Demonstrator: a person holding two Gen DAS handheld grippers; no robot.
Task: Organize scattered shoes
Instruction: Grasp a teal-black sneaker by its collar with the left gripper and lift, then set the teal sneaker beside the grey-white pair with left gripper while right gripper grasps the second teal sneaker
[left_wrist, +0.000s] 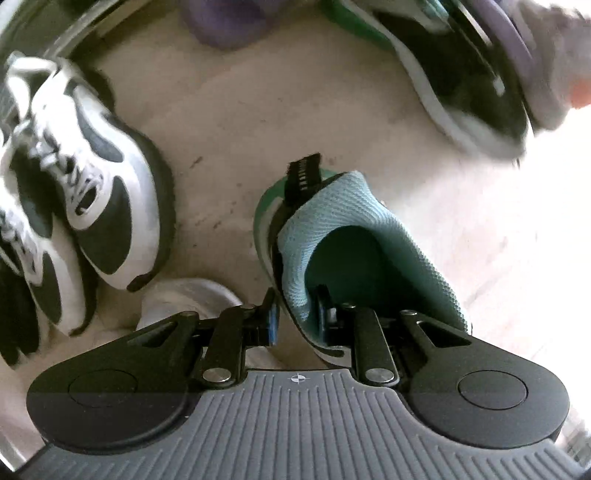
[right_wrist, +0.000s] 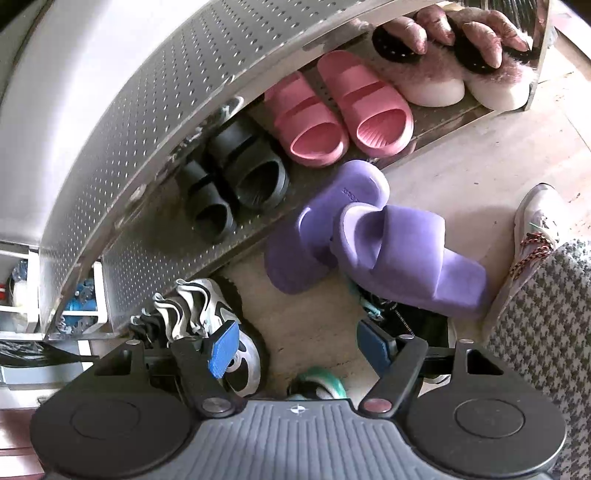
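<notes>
Teal shoe (left_wrist: 354, 236) collar in clamped left claw (left_wrist: 295, 314); right claw (right_wrist: 295, 347) wide, empty.

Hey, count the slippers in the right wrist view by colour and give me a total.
Black slides on the rack: 2
Pink slides on the rack: 2
Fluffy pink slippers on the rack: 2
Purple slides on the floor: 2
Total: 8
</notes>
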